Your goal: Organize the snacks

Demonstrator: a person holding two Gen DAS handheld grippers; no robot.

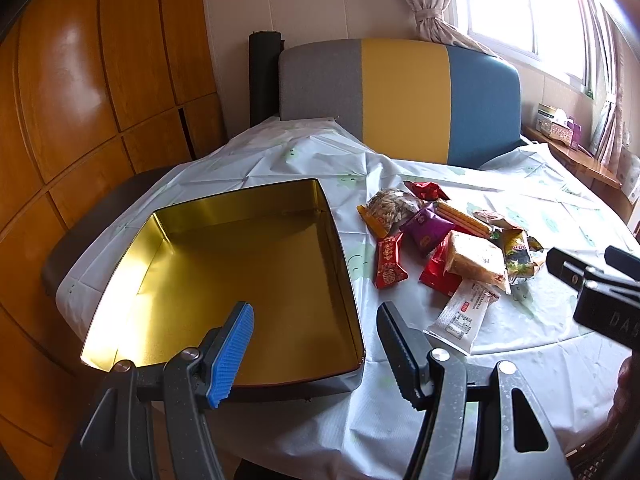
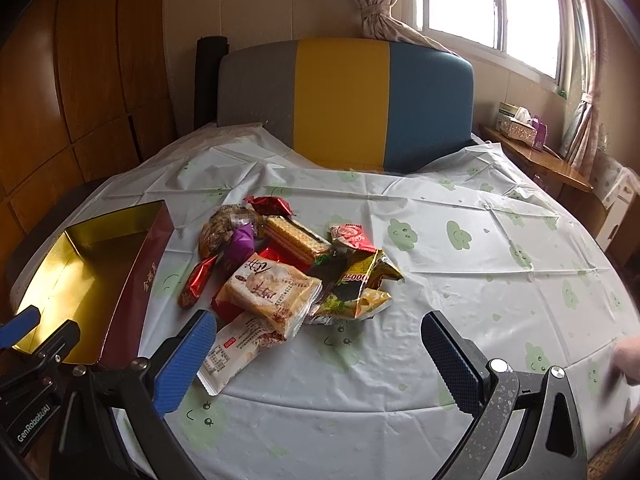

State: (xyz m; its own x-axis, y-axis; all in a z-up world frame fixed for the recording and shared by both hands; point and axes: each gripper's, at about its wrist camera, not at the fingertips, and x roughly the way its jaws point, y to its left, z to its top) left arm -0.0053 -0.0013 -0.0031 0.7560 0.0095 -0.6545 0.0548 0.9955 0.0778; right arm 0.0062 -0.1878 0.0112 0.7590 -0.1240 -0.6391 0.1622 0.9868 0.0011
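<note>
While both tools hover above the table, the left gripper (image 1: 316, 344) stands spread wide, gripping nothing, over the near right corner of the gold tin (image 1: 168, 240). Likewise agape and unladen, the right gripper (image 2: 320, 350) faces the snack pile (image 2: 288, 272) just ahead, slightly to its left.

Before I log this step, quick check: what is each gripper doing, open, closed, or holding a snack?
Left gripper: open, holding nothing, above the tin's near corner.
Right gripper: open, holding nothing, near the snacks.
</note>
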